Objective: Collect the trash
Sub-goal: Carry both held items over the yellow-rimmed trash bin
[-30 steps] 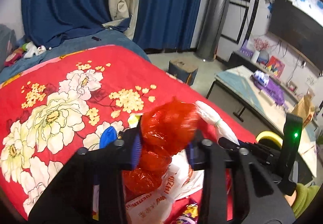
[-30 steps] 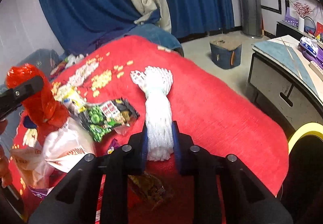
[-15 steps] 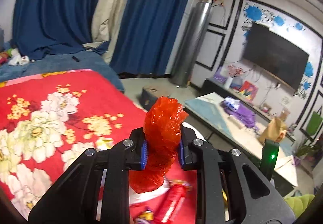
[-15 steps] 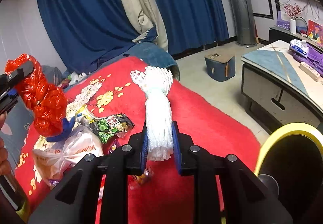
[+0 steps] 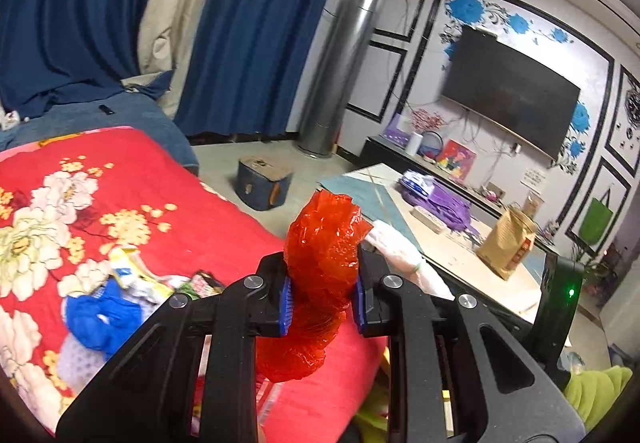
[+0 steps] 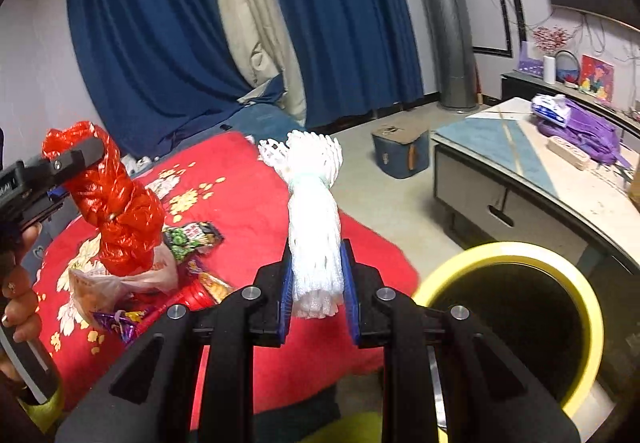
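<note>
Glossy crinkled red plastic bag (image 5: pixel 322 275), white foam netting (image 6: pixel 314 243)

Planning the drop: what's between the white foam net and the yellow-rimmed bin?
Right wrist view: only the right gripper's own finger separates foam net from bin.

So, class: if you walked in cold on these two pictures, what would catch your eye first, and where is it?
First, the crumpled red plastic bag clamped in the left gripper, held above the red floral bedspread. Next, the white foam net pinched in the right gripper. Low on the right sits the yellow-rimmed bin, dark inside.
</note>
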Demonstrator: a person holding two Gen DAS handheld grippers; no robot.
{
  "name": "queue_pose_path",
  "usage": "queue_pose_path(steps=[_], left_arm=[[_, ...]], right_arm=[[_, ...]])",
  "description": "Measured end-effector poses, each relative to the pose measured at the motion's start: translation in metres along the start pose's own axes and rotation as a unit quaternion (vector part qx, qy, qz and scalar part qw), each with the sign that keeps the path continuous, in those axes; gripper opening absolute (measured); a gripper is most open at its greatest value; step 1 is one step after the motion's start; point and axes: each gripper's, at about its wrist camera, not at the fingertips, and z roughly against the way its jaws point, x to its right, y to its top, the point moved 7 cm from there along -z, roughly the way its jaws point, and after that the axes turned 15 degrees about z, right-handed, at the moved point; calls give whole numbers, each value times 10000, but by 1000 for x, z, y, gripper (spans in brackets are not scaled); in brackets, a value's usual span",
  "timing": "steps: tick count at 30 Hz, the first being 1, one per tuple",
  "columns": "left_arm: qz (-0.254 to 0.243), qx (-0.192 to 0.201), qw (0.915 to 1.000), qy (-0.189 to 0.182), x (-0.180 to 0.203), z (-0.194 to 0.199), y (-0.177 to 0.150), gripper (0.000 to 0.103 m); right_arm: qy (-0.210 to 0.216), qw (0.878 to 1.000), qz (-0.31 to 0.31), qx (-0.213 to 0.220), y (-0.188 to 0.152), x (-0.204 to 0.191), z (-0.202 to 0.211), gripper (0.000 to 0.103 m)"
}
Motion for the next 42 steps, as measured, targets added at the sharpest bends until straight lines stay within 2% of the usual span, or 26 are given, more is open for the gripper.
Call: queue_pose_path(steps=[18,26,31,42], left_arm=[[-330,-508,9963,-605,65,-40,-43,16],[-423,-715,9931,-831,91,-63,-57,16],[-461,-851,9889,-1127,111,-78,-67,16],[-721,-1291,9783,-1451,147,-117,-99,17]], right_arm=[[-697,9968,-300,-244,-44,68,66,21],[-959,9933,-482,-435,-61,87,78,22],[-1184,9883,-790,-552,-78,106,85,22],[-1283,9797,-1281,-861,-103,126,77,23]])
